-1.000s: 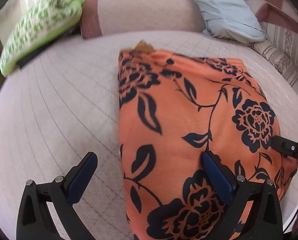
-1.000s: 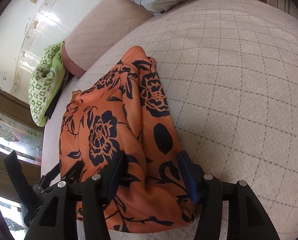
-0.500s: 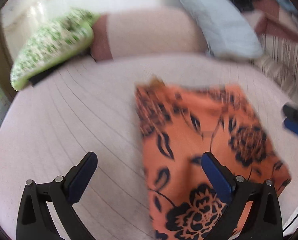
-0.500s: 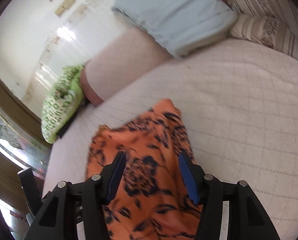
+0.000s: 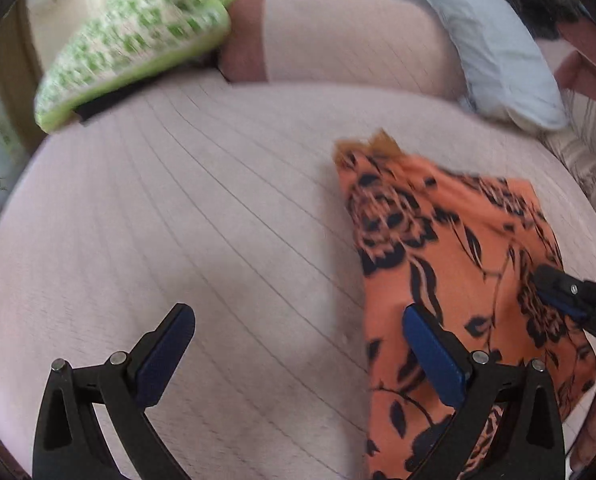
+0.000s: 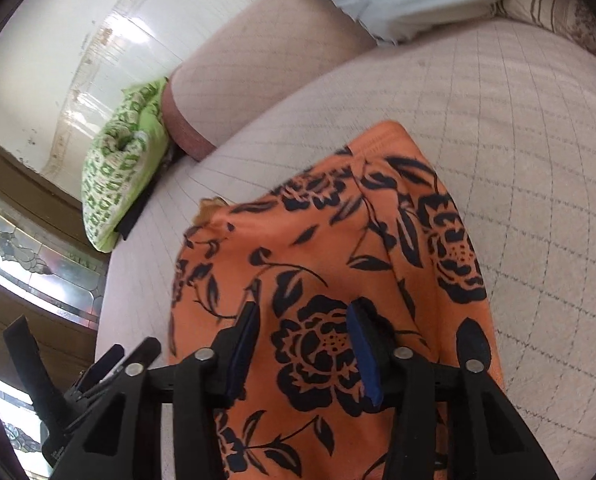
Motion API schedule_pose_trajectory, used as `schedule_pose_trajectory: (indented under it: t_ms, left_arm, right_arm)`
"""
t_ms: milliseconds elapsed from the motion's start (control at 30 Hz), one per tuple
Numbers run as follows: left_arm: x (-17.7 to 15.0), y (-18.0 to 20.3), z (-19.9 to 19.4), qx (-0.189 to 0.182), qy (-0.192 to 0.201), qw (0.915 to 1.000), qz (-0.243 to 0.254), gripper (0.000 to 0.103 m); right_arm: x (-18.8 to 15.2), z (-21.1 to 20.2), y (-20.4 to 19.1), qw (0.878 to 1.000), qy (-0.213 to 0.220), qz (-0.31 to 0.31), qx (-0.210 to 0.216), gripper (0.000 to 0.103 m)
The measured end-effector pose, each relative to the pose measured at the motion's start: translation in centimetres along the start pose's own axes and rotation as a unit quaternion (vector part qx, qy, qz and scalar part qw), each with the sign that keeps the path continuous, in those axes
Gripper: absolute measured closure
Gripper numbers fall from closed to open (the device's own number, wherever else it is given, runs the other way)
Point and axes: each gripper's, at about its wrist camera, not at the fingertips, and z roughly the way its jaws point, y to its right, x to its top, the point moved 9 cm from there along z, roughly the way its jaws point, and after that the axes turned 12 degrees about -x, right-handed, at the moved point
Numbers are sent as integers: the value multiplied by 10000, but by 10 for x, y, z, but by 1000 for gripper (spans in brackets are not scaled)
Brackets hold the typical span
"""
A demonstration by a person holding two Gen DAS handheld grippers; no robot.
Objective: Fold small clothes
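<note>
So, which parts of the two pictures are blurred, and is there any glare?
Left wrist view: motion blur smears the green pillow and the orange floral garment; the left gripper stays sharp. Right wrist view: mostly sharp, with slight softness on the garment; strong glare on the white wall. Both bend at the edges.

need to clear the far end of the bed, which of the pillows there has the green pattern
The green-patterned pillow is the one at the far left corner of the bed. The other pillow, on the far right, is plain pale blue.
</note>
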Motion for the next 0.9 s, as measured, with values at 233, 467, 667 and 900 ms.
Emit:
schedule_pose_trajectory:
  t_ms: [233, 467, 667, 900]
  left_arm:
    - [-4, -2, 13, -194, -88, 9997, -134, 0]
    - [17, -2, -27, -219, 615, 9978, -120, 0]
    - [18, 7, -32, -1062, 549, 9923, -310, 0]
    - [12, 11, -18, -1500, 188, 9875, -455, 0]
  right_arm:
    - [-2, 3, -1, 9998, -28, -171, 54, 59]
    - [8, -42, 11, 9981, 338, -64, 515, 39]
    - [26, -71, 55, 9951, 574, 449, 665, 27]
    - [29, -64, 87, 9904, 204, 1071, 846, 27]
